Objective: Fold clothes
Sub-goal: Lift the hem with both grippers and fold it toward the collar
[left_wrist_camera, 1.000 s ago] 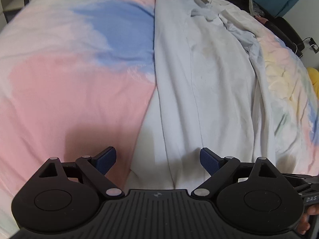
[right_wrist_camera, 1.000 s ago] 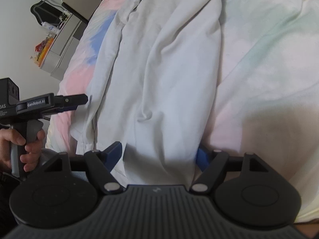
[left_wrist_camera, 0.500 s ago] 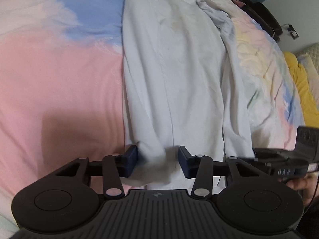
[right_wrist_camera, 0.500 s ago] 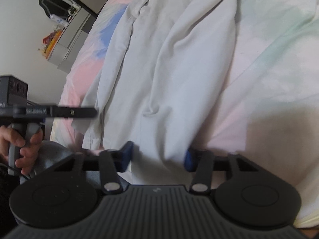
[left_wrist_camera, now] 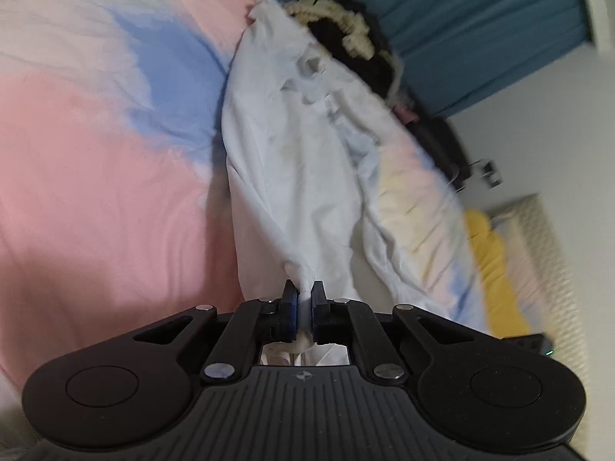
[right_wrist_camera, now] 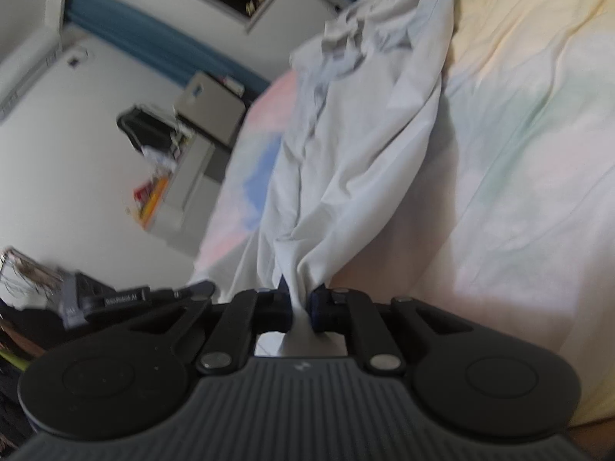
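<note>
Both the left gripper point(left_wrist_camera: 303, 299) and right gripper point(right_wrist_camera: 301, 299) have jaws clamped on the near hem of a pale, rumpled white cotton garment point(left_wrist_camera: 300, 176), stretched lengthwise across the pastel tie-dye bed point(left_wrist_camera: 96, 192); no fold yet made.

Pale blue-white garment point(left_wrist_camera: 307, 176) on a pink, blue and yellow pastel-blotched bedspread point(left_wrist_camera: 96, 176).

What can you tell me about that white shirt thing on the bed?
The white garment is pale, thin, wrinkled cloth, faintly stained, stretched long across the pastel bedsheet. Its near edge is bunched and pinched by the left gripper and the right gripper, lifting it. The far end is crumpled near dark clothes.
</note>
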{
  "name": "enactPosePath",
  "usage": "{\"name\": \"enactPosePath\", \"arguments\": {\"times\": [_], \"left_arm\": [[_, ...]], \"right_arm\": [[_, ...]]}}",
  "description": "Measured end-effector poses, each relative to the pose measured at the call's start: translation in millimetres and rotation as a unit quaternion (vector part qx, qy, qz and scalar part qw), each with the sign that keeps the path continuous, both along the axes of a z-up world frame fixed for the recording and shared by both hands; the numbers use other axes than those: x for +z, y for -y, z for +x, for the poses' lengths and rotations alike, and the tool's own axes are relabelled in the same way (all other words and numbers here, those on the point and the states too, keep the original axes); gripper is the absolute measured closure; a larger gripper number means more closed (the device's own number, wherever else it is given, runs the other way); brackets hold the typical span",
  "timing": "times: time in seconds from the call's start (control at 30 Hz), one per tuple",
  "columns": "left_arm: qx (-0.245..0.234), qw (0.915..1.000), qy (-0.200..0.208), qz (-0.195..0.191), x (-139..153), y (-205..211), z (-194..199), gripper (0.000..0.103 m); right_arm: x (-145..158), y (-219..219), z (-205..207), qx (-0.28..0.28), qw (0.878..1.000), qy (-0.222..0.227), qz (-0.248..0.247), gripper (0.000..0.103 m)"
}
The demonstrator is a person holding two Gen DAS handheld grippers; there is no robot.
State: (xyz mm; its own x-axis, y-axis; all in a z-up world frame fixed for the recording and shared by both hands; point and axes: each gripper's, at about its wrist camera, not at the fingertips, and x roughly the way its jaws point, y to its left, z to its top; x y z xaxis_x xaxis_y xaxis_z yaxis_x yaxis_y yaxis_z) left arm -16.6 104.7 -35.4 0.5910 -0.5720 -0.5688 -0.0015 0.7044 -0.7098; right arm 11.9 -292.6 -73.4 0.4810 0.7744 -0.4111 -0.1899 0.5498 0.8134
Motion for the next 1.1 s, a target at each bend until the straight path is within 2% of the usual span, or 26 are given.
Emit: {"name": "enactPosePath", "arguments": {"times": [0.1,0.23,0.4,0.47,0.6,0.73,0.8,0.9,1.1], "left_arm": [[0.009,0.9994,0.014,-0.029,10,-6,-13,0.096],[0.007,0.9982,0.033,-0.05,26,-13,-37,0.097],[0.0,0.9956,0.048,-0.08,45,-23,-73,0.097],[-0.004,0.9954,0.048,-0.082,48,-27,-87,0.097],[0.0,0.9952,0.032,-0.092,43,-35,-98,0.097],[0.008,0.9951,0.037,-0.092,41,-34,-78,0.097],[0.01,0.9952,0.035,-0.091,40,-32,-59,0.097],[0.014,0.995,0.037,-0.092,39,-28,-24,0.097],[0.042,0.9948,0.042,-0.083,36,-24,71,0.097]], "right_arm": [[14,16,-10,-0.016,1.0,0.012,0.016,0.096],[31,35,-24,-0.033,0.999,0.024,0.023,0.097],[51,48,-54,-0.027,0.999,0.035,0.013,0.097],[55,44,-70,-0.023,0.999,0.033,0.004,0.097],[49,50,-95,-0.029,0.999,0.008,0.016,0.097],[42,52,-85,-0.049,0.998,-0.008,0.042,0.097],[37,57,-68,-0.08,0.994,-0.029,0.069,0.097],[32,68,-33,-0.123,0.987,-0.044,0.097,0.097],[24,68,52,-0.185,0.972,-0.058,0.134,0.097]]}}
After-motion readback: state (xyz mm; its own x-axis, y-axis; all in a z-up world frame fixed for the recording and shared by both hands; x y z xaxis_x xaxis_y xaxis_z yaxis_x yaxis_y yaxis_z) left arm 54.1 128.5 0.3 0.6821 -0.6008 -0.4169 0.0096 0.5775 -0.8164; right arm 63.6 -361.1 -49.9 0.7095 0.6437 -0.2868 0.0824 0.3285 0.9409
